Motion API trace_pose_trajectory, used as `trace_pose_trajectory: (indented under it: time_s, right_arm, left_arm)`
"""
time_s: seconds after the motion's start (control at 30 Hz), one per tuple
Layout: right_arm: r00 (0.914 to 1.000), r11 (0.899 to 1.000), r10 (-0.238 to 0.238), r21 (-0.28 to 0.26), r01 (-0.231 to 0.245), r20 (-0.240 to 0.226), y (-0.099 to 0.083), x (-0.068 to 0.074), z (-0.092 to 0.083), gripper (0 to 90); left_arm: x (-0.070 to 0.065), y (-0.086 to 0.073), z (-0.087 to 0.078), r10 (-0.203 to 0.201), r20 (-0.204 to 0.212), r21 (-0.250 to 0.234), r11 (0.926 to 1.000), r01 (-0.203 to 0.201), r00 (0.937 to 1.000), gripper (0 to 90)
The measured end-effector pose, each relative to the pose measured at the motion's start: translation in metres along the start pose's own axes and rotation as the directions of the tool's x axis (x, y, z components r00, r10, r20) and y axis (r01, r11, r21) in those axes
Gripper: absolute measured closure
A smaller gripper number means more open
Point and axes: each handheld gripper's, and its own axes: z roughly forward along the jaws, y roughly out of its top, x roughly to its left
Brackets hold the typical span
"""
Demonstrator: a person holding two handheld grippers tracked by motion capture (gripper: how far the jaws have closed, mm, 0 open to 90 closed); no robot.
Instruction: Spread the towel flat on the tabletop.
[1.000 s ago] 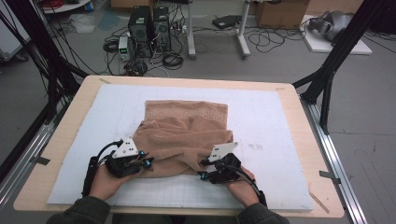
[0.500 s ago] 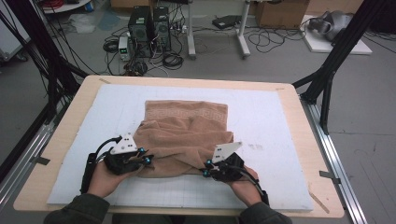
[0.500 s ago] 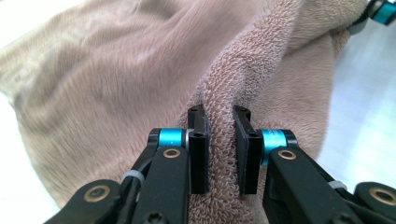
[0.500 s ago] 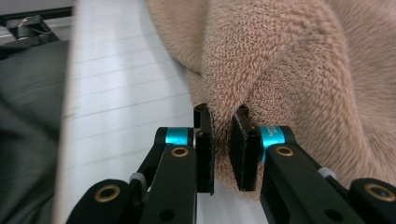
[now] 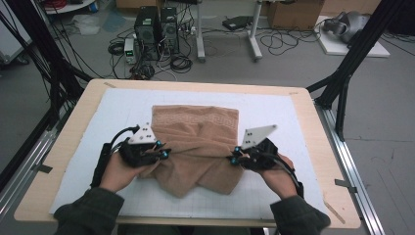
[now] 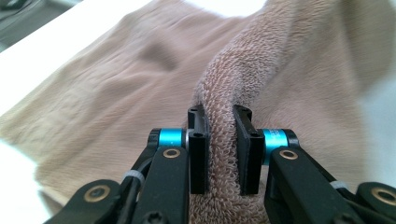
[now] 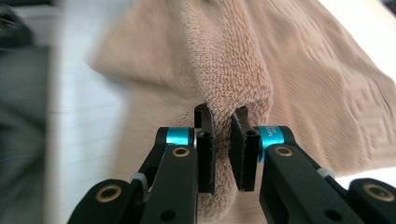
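L gripper [image 6: 219, 149]: jaws clamped on a thick fold of the tan towel [image 5: 195, 142], pile bulging up between the pads. R gripper [image 7: 222, 151]: jaws have just been closing and are now pinched on another fold of the same towel, cloth draped over the tips and hanging down both sides.

Towel as landmark: in the high view the L gripper [image 5: 147, 154] bites its near-left edge, the R gripper [image 5: 247, 156] its near-right edge, both at about the same depth. The far half of the towel lies flat on the white mat [image 5: 293, 117], patterned border toward the far side; the near part sags in a loose point between the two grips, toward the person. Mat sits on the wooden table [image 5: 73, 127].

Risks, as I judge them:
- R pinch looks shallow, near the fold's rim. A quick lift or pull could strip the cloth out, so that side drops.
- Each grip holds bunched layers, not a clean corner, so any fold made from here may come out skewed/lumpy.
- Hands moving unevenly would twist the towel or drag the flat far half across the mat.
- The sagging middle could tuck under and crease.
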Motion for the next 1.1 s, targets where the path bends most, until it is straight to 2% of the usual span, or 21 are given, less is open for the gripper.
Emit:
trace_pose_trajectory:
  time_s: [0.03,0.07,0.1,0.13,0.17,0.2,0.23,0.27,0.37,0.4,0.5,0.53,0.57,0.6,0.63,0.73,0.77,0.83,0.87,0.93,1.1]
  right_arm:
    - [1.0,1.0,0.0,0.0,0.0,0.0,0.0,0.0,0.0,82.4]
    - [0.999,0.999,0.044,0.031,-0.044,-0.002,-0.005,-0.021,0.021,82.3]
    - [0.999,0.999,0.044,0.031,-0.044,-0.002,-0.005,-0.021,0.021,82.3]
    - [0.9971,0.994,0.076,0.075,-0.076,0.006,-0.009,-0.041,0.042,82.3]
    - [0.9971,0.994,0.076,0.075,-0.076,0.006,-0.009,-0.041,0.042,82.3]
    - [0.9922,0.988,0.124,0.091,-0.124,-0.002,-0.015,-0.056,0.06,82.3]
    - [0.9922,0.988,0.124,0.091,-0.124,-0.002,-0.015,-0.056,0.06,82.3]
    - [0.9857,0.98,0.168,0.108,-0.167,-0.001,-0.021,-0.067,0.074,82.1]
    - [0.983,0.978,0.183,0.105,-0.182,-0.002,-0.025,-0.073,0.08,79.4]
    - [0.9782,0.975,0.208,0.08,-0.207,0.003,-0.027,-0.076,0.077,75.0]
    - [0.9783,0.977,0.207,0.057,-0.207,0.015,-0.026,-0.074,0.069,69.1]
    - [0.9786,0.979,0.203,0.024,-0.204,0.03,-0.024,-0.069,0.057,65.1]
    - [0.9786,0.979,0.203,0.024,-0.204,0.03,-0.024,-0.069,0.057,65.1]
    - [0.9802,0.982,0.19,0.0,-0.191,0.055,-0.021,-0.063,0.044,61.8]
    - [0.9802,0.982,0.19,0.0,-0.191,0.055,-0.021,-0.063,0.044,61.8]
    - [0.9845,0.985,0.168,-0.038,-0.166,0.052,-0.018,-0.048,0.021,59.3]
    - [0.9861,0.987,0.16,-0.04,-0.159,0.043,-0.017,-0.043,0.018,59.1]
    - [0.9885,0.989,0.147,-0.04,-0.145,0.036,-0.016,-0.036,0.017,59.1]
    - [0.9931,0.993,0.116,-0.04,-0.115,0.014,-0.015,-0.023,0.019,59.0]
    - [0.9959,0.996,0.09,-0.015,-0.09,-0.009,-0.018,-0.011,0.026,58.0]
    - [0.9959,0.996,0.085,0.038,-0.083,-0.032,-0.029,-0.001,0.05,56.1]
  left_arm:
    - [0.0,0.0,0.0,0.0,0.0,0.0,1.0,0.0,1.0,77.9]
    - [0.019,-0.003,0.022,-0.049,-0.007,0.035,0.9982,0.049,0.9988,77.8]
    - [0.019,-0.003,0.022,-0.049,-0.007,0.035,0.9982,0.049,0.9988,77.7]
    - [0.035,-0.008,0.039,-0.098,-0.018,0.052,0.9938,0.099,0.995,77.7]
    - [0.035,-0.008,0.039,-0.098,-0.018,0.052,0.9938,0.099,0.995,77.6]
    - [0.046,-0.014,0.054,-0.113,-0.031,0.079,0.9902,0.115,0.9931,77.2]
    - [0.046,-0.014,0.054,-0.113,-0.031,0.079,0.9902,0.115,0.9931,76.6]
    - [0.051,-0.018,0.064,-0.135,-0.03,0.091,0.9863,0.138,0.9903,75.2]
    - [0.053,-0.018,0.062,-0.148,-0.042,0.07,0.9862,0.15,0.9881,65.0]
    - [0.054,-0.017,0.052,-0.152,-0.043,0.054,0.9865,0.155,0.9874,62.7]
    - [0.055,-0.017,0.038,-0.169,-0.045,0.021,0.9852,0.17,0.9846,54.8]
    - [0.054,-0.017,0.021,-0.162,-0.052,-0.01,0.9868,0.162,0.9854,54.2]
    - [0.054,-0.017,0.021,-0.162,-0.052,-0.01,0.9868,0.162,0.9854,53.5]
    - [0.052,-0.018,0.004,-0.156,-0.064,-0.028,0.9876,0.155,0.9856,52.2]
    - [0.052,-0.018,0.004,-0.156,-0.064,-0.028,0.9876,0.155,0.9856,50.3]
    - [0.043,-0.027,-0.025,-0.127,-0.082,-0.037,0.9915,0.125,0.9885,50.0]
    - [0.043,-0.027,-0.025,-0.127,-0.082,-0.037,0.9915,0.125,0.9885,50.0]
    - [0.035,-0.035,-0.034,-0.119,-0.074,-0.053,0.992,0.115,0.9902,52.0]
    - [0.028,-0.045,-0.037,-0.101,-0.079,-0.039,0.9944,0.098,0.9917,52.4]
    - [0.024,-0.056,-0.036,-0.097,-0.072,-0.035,0.9949,0.095,0.9926,53.4]
    - [0.023,-0.074,-0.025,-0.125,-0.057,-0.005,0.9922,0.125,0.9906,54.4]
